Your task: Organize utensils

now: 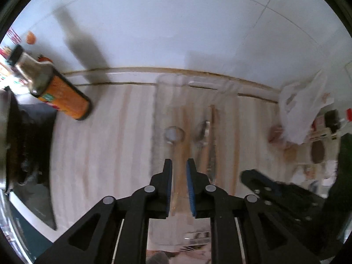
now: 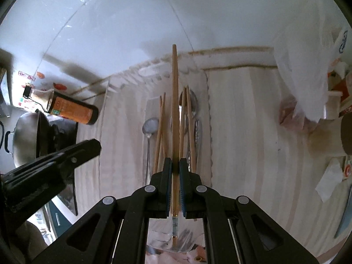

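A clear plastic tray [image 2: 209, 114] lies on the pale striped counter and holds wooden chopsticks [image 2: 160, 127], a metal spoon [image 2: 150, 125] and more metal cutlery [image 2: 193, 110]. My right gripper [image 2: 175, 165] is shut on a single wooden chopstick [image 2: 175, 101] and holds it lengthwise above the tray. My left gripper [image 1: 179, 167] hovers over the tray [image 1: 154, 114], its jaws a narrow gap apart and nothing clamped; chopsticks [image 1: 182, 132] and spoons [image 1: 175, 134] show blurred below it. The left gripper also shows at the left of the right wrist view [image 2: 66, 154].
An orange-labelled sauce bottle [image 1: 63, 94] lies at the back left, also in the right wrist view [image 2: 72, 110]. A wok on a stove [image 2: 28, 136] is at the left. A white plastic bag [image 2: 308, 66] and food packets [image 1: 316, 149] sit at the right. A tiled wall is behind.
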Motion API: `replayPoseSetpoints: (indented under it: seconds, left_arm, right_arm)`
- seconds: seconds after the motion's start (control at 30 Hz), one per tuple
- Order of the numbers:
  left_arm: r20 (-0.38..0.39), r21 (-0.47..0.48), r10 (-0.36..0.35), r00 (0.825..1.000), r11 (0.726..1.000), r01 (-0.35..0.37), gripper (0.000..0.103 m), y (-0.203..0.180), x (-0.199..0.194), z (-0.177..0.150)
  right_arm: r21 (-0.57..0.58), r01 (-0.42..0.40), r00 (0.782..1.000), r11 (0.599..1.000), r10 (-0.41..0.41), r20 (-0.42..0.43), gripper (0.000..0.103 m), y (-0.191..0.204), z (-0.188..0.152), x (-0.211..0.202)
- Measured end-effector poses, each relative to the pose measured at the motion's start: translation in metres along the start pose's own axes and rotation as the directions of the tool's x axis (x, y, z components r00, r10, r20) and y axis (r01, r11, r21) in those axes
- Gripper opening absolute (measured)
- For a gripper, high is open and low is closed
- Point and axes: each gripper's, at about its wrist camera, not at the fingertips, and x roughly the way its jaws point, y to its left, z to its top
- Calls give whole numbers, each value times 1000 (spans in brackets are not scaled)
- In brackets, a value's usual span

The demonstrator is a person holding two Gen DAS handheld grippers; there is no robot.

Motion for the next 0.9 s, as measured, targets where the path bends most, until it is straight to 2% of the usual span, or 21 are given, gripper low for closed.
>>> replayPoseSetpoints:
  seconds: [0.07, 0.1, 0.13, 0.17, 0.2, 0.23, 0.27, 0.33, 0.37, 0.43, 0.5, 0.53, 0.67, 0.8, 0.9]
  left_arm:
    - [33, -5, 31, 999, 1000, -31, 24, 6, -5, -7]
    - [62, -10, 46, 997, 999, -45, 44, 10, -9, -12]
    - [93, -15, 66, 994, 998, -64, 69, 13, -14, -17]
    - [121, -17, 82, 989, 997, -81, 78, 15, -17, -21]
    - [177, -21, 112, 978, 994, -110, 83, 19, -24, -30]
    - [205, -25, 126, 971, 992, -123, 85, 21, -27, -35]
    - [226, -27, 131, 965, 991, -129, 87, 24, -30, -43]
    - [253, -20, 144, 957, 989, -144, 102, 26, -33, -55]
    - [265, -11, 150, 953, 988, -152, 103, 27, -34, -63]
    - [282, 2, 161, 946, 986, -168, 103, 27, -36, -75]
    - [298, 14, 149, 943, 987, -160, 103, 29, -39, -86]
    - [300, 17, 143, 943, 988, -155, 103, 30, -40, -90]
    - [316, 34, 126, 940, 989, -144, 103, 33, -45, -106]
    - [332, 41, 128, 935, 988, -149, 103, 35, -54, -123]
    - [346, 37, 119, 930, 989, -140, 103, 36, -67, -136]
  right_arm:
    - [-15, 19, 1000, 1000, -19, 10, 21, 0, -4, -3]
    - [-20, 32, 999, 999, -32, 17, 32, 1, -7, -5]
    - [-26, 43, 999, 999, -42, 28, 38, 1, -10, -8]
    - [-34, 59, 997, 998, -57, 42, 40, 1, -14, -12]
    - [-42, 80, 995, 996, -78, 58, 44, 1, -18, -17]
    - [-47, 102, 992, 994, -98, 78, 51, 1, -25, -21]
    - [-49, 118, 989, 992, -113, 90, 53, 1, -29, -24]
    - [-71, 179, 976, 981, -168, 136, 58, 4, -42, -31]
    - [-78, 217, 966, 973, -203, 161, 63, 5, -49, -36]
    - [-86, 286, 942, 954, -263, 211, 81, 9, -67, -43]
    - [-77, 322, 925, 944, -296, 238, 95, 9, -79, -48]
    - [-67, 344, 914, 937, -318, 253, 99, 10, -87, -51]
    - [-27, 411, 873, 911, -385, 299, 103, 13, -111, -60]
    - [-3, 439, 848, 899, -413, 332, 103, 16, -131, -72]
    - [3, 442, 839, 897, -414, 353, 103, 19, -145, -84]
